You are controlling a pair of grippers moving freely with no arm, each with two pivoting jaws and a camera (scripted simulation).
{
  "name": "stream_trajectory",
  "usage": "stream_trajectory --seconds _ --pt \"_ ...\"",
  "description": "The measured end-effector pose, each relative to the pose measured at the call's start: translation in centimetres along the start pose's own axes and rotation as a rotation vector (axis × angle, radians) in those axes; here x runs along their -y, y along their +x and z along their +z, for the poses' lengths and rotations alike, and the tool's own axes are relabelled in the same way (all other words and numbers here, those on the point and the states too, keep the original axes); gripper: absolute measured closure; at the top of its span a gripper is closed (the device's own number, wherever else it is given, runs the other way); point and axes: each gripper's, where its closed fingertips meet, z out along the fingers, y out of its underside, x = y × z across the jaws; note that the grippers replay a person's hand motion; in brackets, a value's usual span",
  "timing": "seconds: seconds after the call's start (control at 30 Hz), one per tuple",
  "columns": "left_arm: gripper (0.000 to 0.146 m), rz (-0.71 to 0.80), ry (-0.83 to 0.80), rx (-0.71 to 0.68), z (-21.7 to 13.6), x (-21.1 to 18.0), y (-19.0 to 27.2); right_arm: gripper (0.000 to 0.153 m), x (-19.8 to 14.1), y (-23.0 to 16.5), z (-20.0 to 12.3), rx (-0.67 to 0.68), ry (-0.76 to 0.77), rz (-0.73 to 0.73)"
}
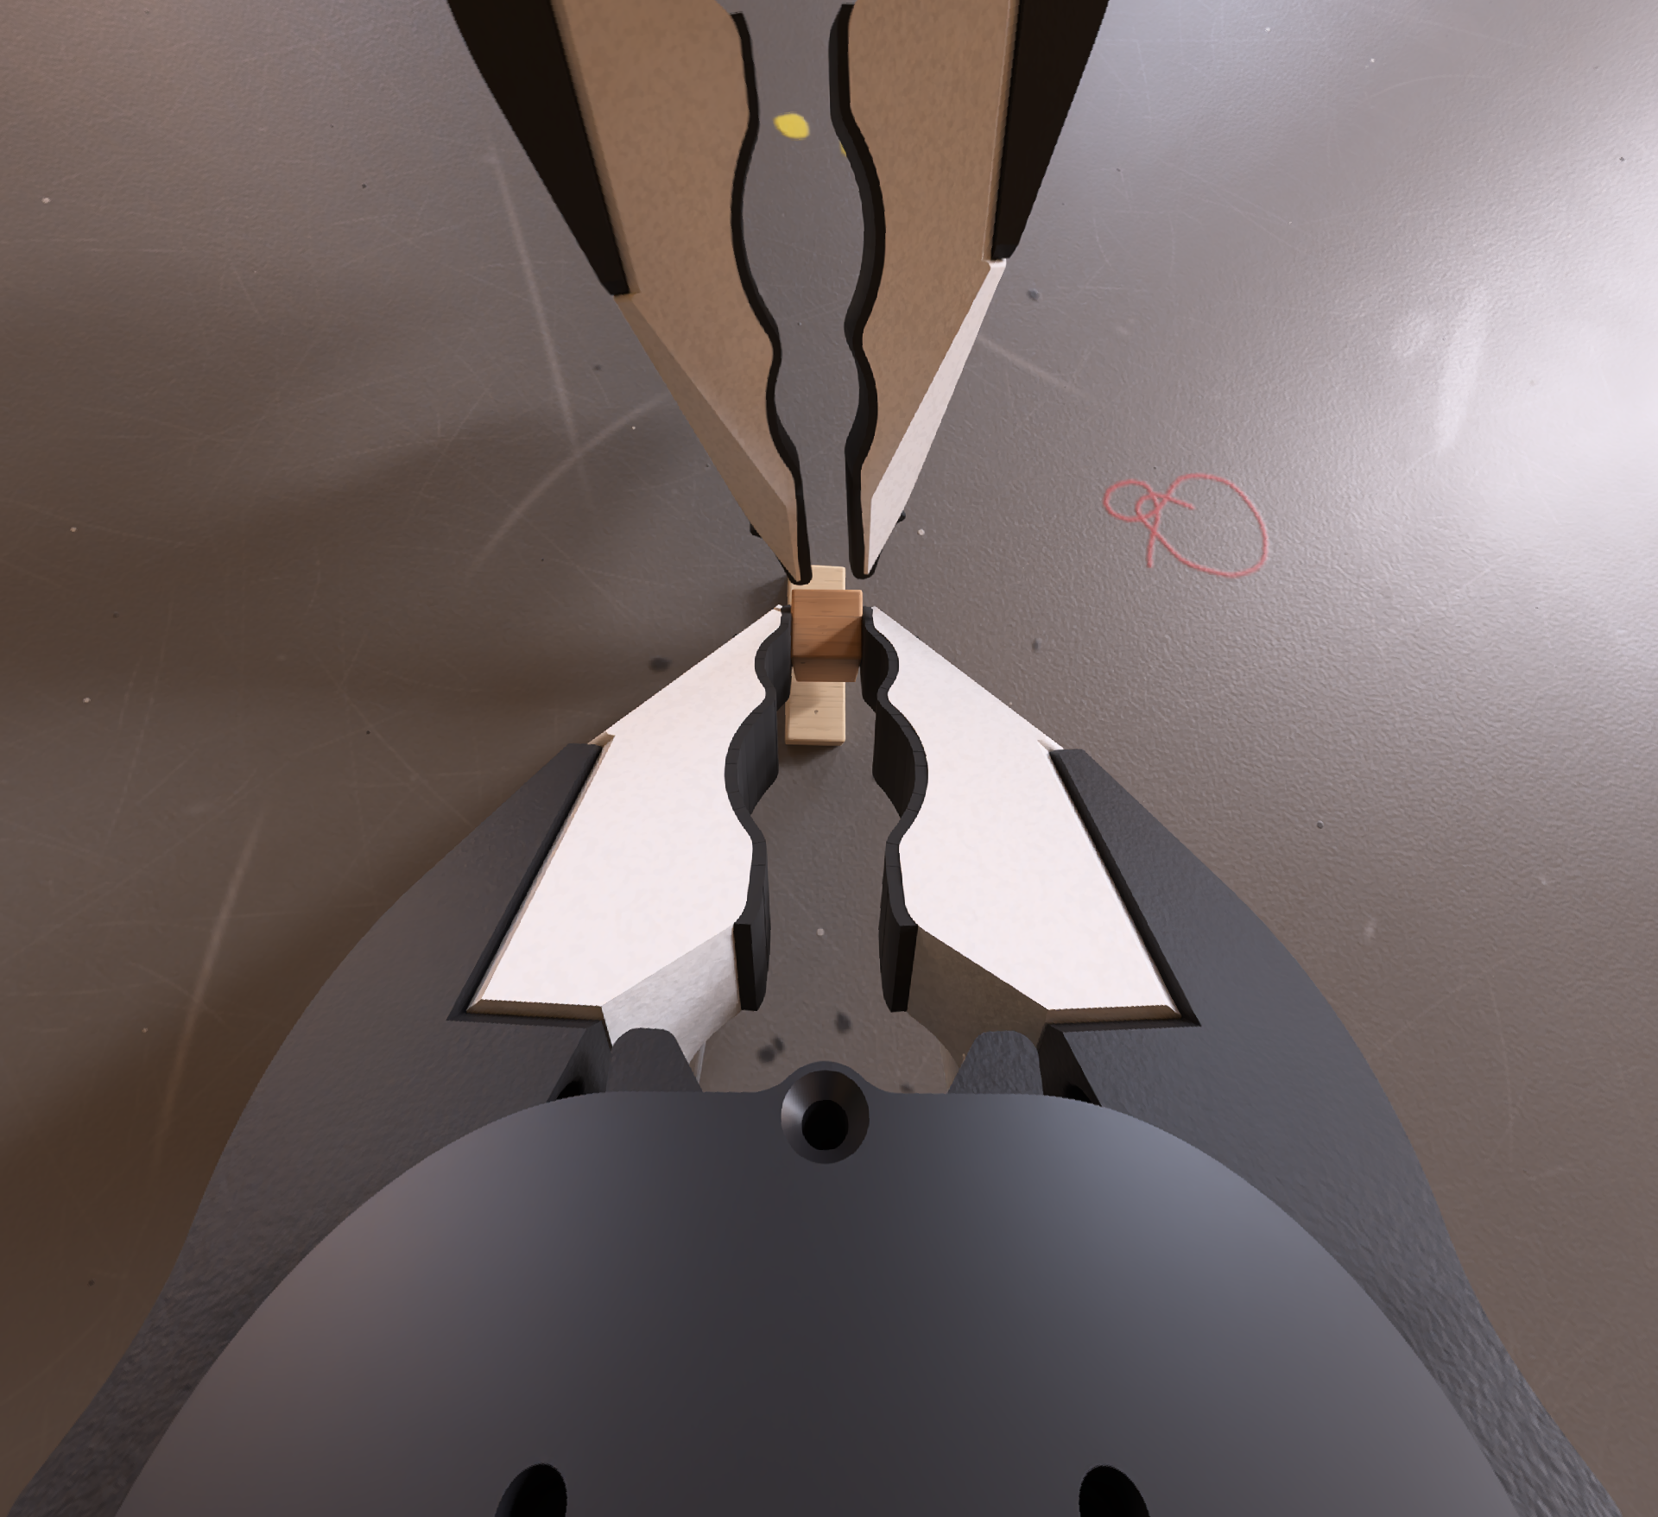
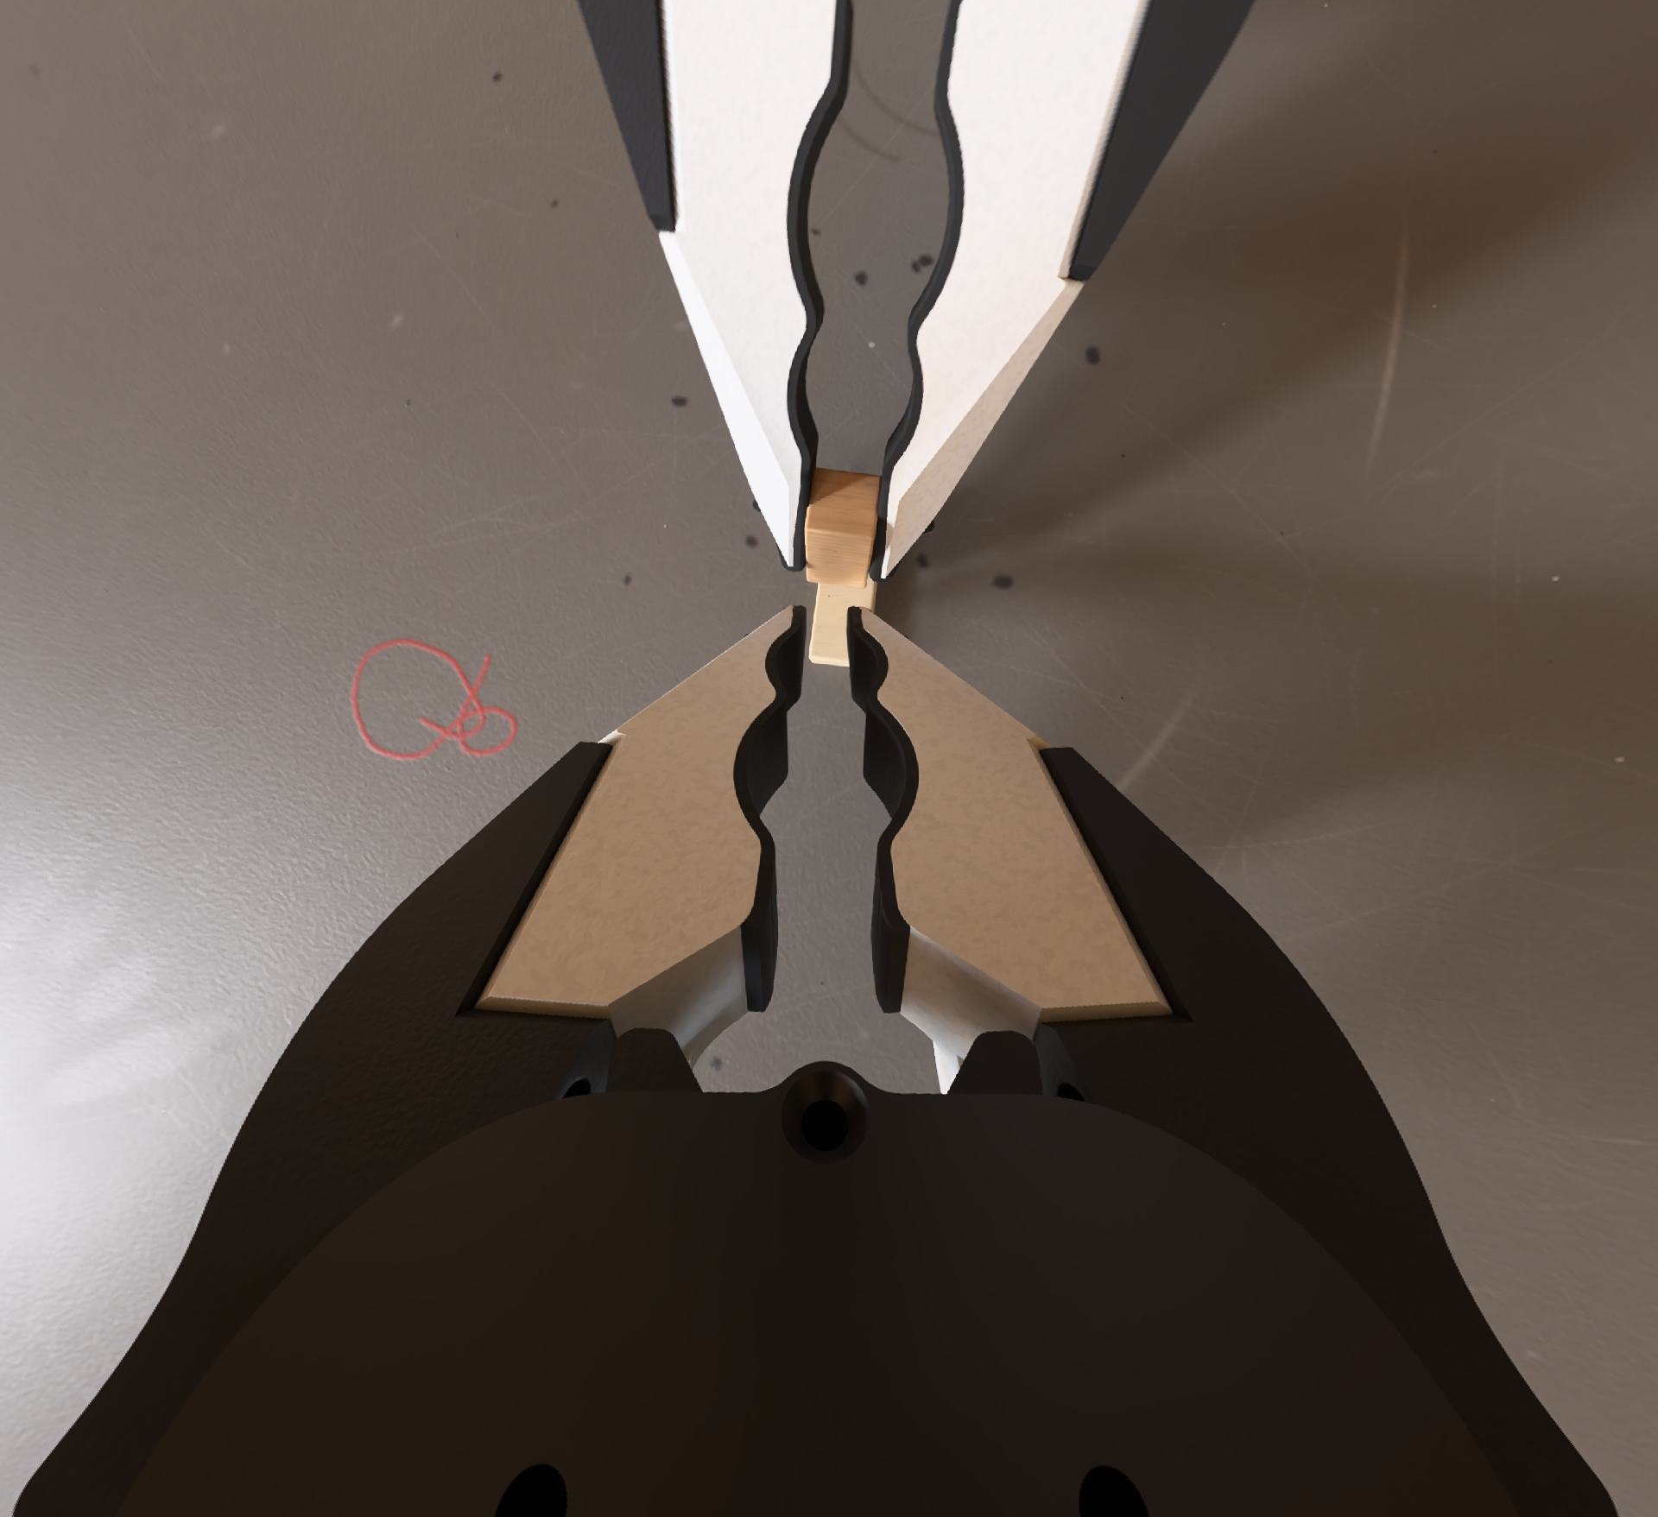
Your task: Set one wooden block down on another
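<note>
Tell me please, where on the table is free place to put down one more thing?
The table is bare on both sides of the grippers: around the red scribble, and the wide patch opposite it. The middle is crowded: left gripper and right gripper meet tip to tip at the darker block and the paler block.

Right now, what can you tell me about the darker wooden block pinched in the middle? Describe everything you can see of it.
The darker block is a small cube of tan wood with faint grain and slightly rounded edges. The left tool, the one with white fingers, pinches it on two opposite sides. It sits level, above a paler, longer block that lies on the grey table; whether the two touch cannot be told. The right tool is nearby, its tips on either side of the paler block.
</note>
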Motion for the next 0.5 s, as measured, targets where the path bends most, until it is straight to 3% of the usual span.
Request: stream_trajectory --seconds 0.3,0.5 --pt "0.132 -0.027 0.024 -0.019 0.09 0.04 -0.02 0.144 0.05 0.28 0.03 -0.021 -0.007 -0.007" --pt "0.131 -0.012 0.006 0.0 0.15 0.1 0.01 0.143 0.21 0.26 -0.37 -0.059 -0.005 -0.102"
